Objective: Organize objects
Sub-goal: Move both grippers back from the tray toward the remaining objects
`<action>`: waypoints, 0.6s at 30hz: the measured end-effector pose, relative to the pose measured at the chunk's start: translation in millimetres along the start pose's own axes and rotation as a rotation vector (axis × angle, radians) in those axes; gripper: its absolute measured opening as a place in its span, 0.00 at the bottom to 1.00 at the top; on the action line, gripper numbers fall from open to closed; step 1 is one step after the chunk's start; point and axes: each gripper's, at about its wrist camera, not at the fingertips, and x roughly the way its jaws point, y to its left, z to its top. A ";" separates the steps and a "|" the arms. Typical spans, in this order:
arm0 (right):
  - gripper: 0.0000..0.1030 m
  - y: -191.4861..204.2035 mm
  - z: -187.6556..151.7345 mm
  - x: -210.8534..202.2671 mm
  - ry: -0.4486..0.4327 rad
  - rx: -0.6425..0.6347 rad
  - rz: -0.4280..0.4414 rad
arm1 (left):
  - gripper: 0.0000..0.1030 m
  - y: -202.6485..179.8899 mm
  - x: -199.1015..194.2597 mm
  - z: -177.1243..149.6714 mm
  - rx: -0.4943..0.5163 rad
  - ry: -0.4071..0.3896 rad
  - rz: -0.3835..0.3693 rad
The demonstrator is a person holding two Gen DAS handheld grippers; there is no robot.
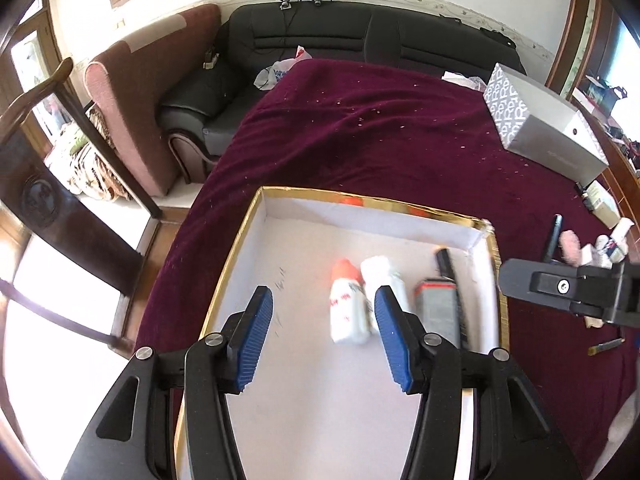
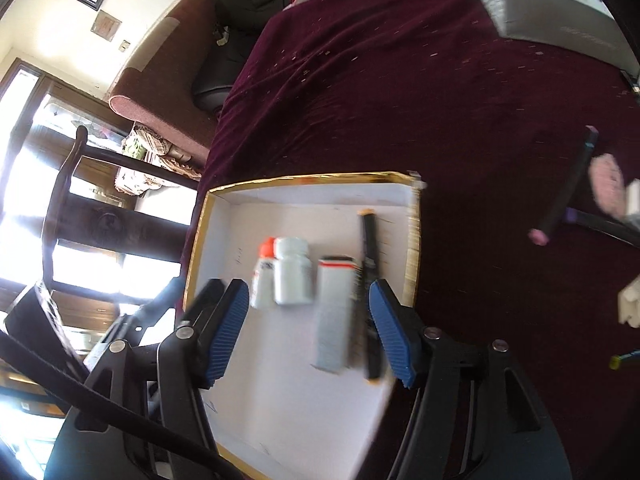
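Both grippers (image 1: pixel 324 312) (image 2: pixel 308 308) released, empty; bottles (image 2: pixel 292 276) lengthwise in box (image 2: pixel 412 240), caps far-end.

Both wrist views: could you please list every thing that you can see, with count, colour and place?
tray: 1, white inside with gold rim, on the cloth, below both grippers
bottles: 2, white, one with an orange cap, lying side by side in the tray
small box: 1, grey-white with a red stripe, in the tray right of the bottles
black stick: 1, in the tray by its right wall
cloth: 1, dark red, covers the table
silver box: 1, far right on the cloth
sofa: 1, black, behind the table
left hand-held gripper: open, empty
right hand-held gripper: open, empty
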 end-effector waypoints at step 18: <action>0.67 -196.2 -61.3 -122.5 -0.167 0.233 -0.098 | 0.49 -148.8 -52.4 -41.2 0.087 0.044 -0.105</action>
